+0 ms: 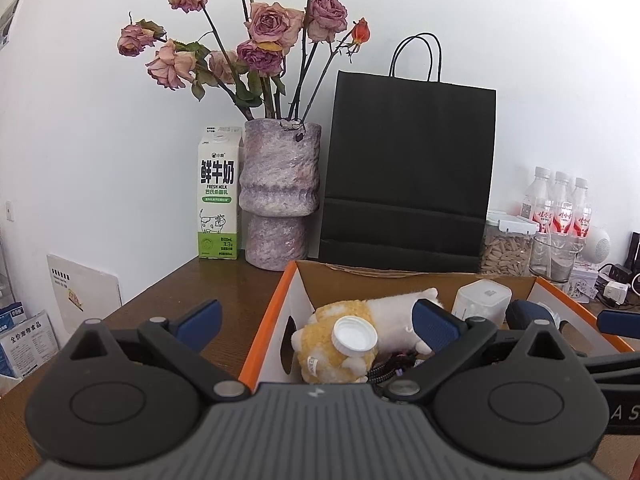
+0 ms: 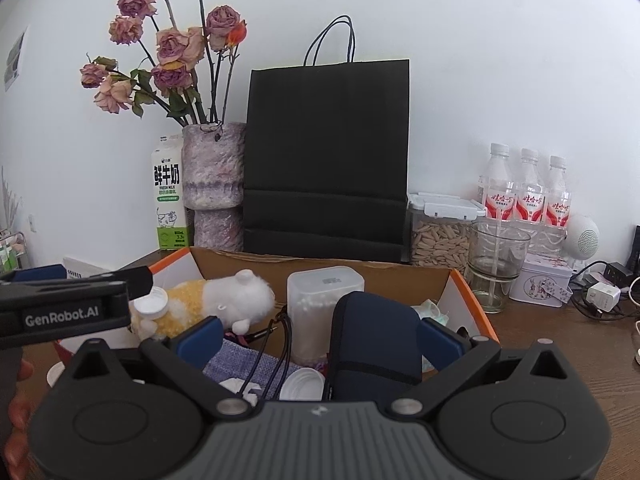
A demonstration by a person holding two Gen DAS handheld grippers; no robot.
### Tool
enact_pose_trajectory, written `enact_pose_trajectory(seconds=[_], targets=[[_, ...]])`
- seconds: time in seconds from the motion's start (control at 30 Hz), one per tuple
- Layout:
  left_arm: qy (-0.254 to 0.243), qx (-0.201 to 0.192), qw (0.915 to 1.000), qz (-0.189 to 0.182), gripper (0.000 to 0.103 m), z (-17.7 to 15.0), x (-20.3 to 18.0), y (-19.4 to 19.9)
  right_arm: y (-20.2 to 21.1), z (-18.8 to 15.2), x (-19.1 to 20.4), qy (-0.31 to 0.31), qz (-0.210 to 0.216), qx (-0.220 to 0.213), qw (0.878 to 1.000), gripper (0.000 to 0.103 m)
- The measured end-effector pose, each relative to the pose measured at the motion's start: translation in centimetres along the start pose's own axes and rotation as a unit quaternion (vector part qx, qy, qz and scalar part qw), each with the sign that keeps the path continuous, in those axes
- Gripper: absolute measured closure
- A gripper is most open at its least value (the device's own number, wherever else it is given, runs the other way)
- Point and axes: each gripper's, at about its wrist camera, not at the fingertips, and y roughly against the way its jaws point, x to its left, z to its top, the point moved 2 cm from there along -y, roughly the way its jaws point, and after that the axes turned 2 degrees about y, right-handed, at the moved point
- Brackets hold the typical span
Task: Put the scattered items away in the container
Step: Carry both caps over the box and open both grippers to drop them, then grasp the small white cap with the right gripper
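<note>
While both grippers sit spread over the box, the release looks finished; notes below.

Container: orange-edged open cardboard box [image 2: 466,292] on the brown wooden surface [image 1: 192,292], lower middle of both views, in front of a tall black paper bag [image 1: 408,168].

Left gripper [image 1: 316,326]: blue pads spread wide, nothing pinched. Small white-capped bottle [image 1: 356,334] lies between them on a yellow-and-white plush toy [image 1: 360,324], inside the box, lower centre of the left view. Pads are apart from the cap.

Right gripper [image 2: 320,340]: also fully spread, gripping nothing. Dark navy zippered soft pouch [image 2: 374,344] stands between the pads in the box, lower centre of the right view; whether a pad touches it, cannot tell.

Other contents: translucent white lidded plastic tub [image 2: 326,300] behind the pouch, lavender woven cloth [image 2: 248,364], black cords, a loose white cap [image 2: 302,386].

Stage: judged late; nothing loose shows on the surface close to the box. Background clutter, such as the green-and-white milk carton [image 1: 219,196] and the mottled purple vase [image 1: 280,192], looks like decor, not targets.

Doing it well: lift both grippers straight up with pads kept wide so neither snags the cords or tips the pouch. The left one should clear the bottle cap before swinging sideways. The grippers sit near each other, so retreat one at a time.

Risk: the bottle rests on soft plush and could roll if nudged.
</note>
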Motion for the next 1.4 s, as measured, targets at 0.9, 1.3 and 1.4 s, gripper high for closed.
enact_pose_trajectory(seconds=[0.9, 1.3, 1.4], targets=[[0.001, 0.024, 0.9991, 0.036, 0.0, -2.9, 6.8, 7.1, 8.0, -5.7, 2.9, 0.022, -0.004, 0.024, 0.999, 0.0], [0.008, 0.049, 0.9975, 0.049, 0.0, -3.7, 10.1, 7.6, 6.3, -6.3, 4.8, 0.024, 0.021, 0.084, 0.996, 0.001], [0.011, 0.056, 0.9969, 0.053, 0.0, -3.7, 10.7, 7.4, 5.2, -6.1, 5.8, 0.024, 0.025, 0.102, 0.994, 0.009]])
